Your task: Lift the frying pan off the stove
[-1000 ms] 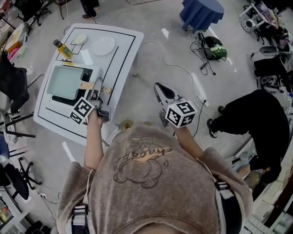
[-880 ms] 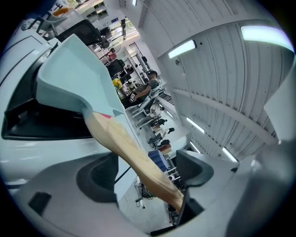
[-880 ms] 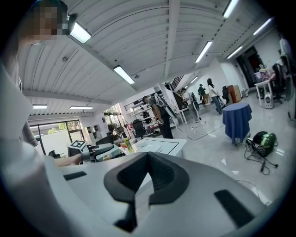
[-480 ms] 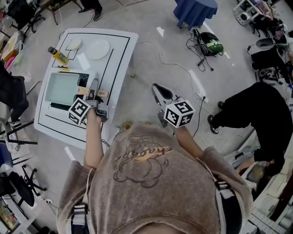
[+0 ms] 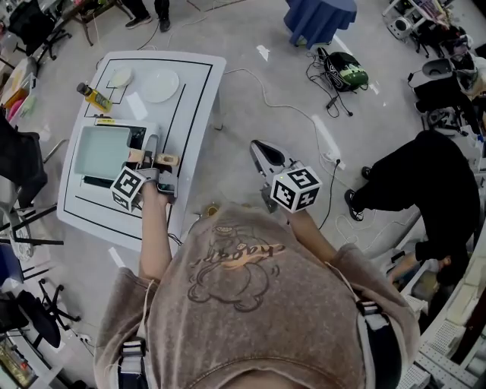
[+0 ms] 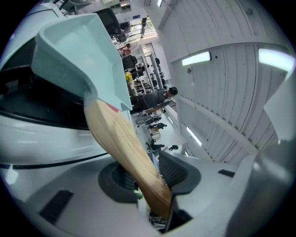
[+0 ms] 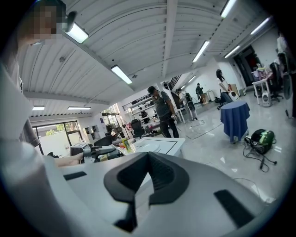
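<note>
A pale green square frying pan [image 5: 102, 150] sits on a black stove [image 5: 137, 135] on the white table [image 5: 199, 83]. Its wooden handle [image 5: 137, 156] points right. My left gripper [image 5: 154, 152] reaches in from the table's near side, and its jaws are closing with the handle between them. In the left gripper view the handle [image 6: 121, 143] runs from the pan [image 6: 78, 60] down between the dark pads [image 6: 178, 170], with a thin gap still showing on one side. My right gripper [image 5: 263, 154] hangs over the floor beside the table, shut and empty [image 7: 147, 172].
A yellow oil bottle [image 5: 92, 94], a white plate [image 5: 161, 85] and a small dish [image 5: 119, 76] lie at the table's far end. Cables and a dark bag [image 5: 351, 77] lie on the floor. A person in black [image 5: 433, 190] crouches at the right; a blue-draped table [image 5: 320, 17] stands beyond.
The left gripper's jaws have narrowed round the pan's handle. The view has shifted slightly; the pan stays on the stove and the right gripper holds its place.
</note>
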A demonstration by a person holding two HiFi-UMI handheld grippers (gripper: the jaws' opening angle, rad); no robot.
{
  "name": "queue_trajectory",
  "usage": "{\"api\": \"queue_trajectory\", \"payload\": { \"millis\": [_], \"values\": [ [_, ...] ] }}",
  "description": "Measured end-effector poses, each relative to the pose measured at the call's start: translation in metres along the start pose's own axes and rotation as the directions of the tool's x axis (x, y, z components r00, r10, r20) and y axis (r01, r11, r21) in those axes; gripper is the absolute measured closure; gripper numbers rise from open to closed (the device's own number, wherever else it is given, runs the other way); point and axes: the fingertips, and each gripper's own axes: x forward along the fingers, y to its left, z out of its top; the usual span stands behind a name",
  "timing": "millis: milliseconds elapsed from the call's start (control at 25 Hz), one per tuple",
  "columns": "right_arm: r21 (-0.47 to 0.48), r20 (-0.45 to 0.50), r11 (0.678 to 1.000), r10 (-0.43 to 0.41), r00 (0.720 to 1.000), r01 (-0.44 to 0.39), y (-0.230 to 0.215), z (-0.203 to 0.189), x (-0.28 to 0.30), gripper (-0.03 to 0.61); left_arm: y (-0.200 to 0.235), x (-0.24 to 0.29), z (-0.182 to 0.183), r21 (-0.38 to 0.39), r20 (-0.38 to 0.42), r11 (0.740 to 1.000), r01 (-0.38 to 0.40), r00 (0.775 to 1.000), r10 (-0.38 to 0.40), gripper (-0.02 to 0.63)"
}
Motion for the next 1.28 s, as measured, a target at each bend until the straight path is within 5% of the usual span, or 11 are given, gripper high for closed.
{"api": "queue_trajectory", "payload": {
  "millis": [600,1280],
  "values": [
    [0.029,-0.015,1.0,0.002,1.0,-0.001,-0.002,-0.007,-0.002,0.58,0.002,-0.003,0.001,-0.107,0.036,0.994,0.022,0.999,-0.018,0.551],
    [0.032,-0.024,0.999,0.012,1.0,-0.011,-0.006,-0.007,0.003,0.58,-0.041,-0.003,-0.024,-0.01,-0.069,0.995,0.096,0.993,-0.097,0.554]
  ]
}}
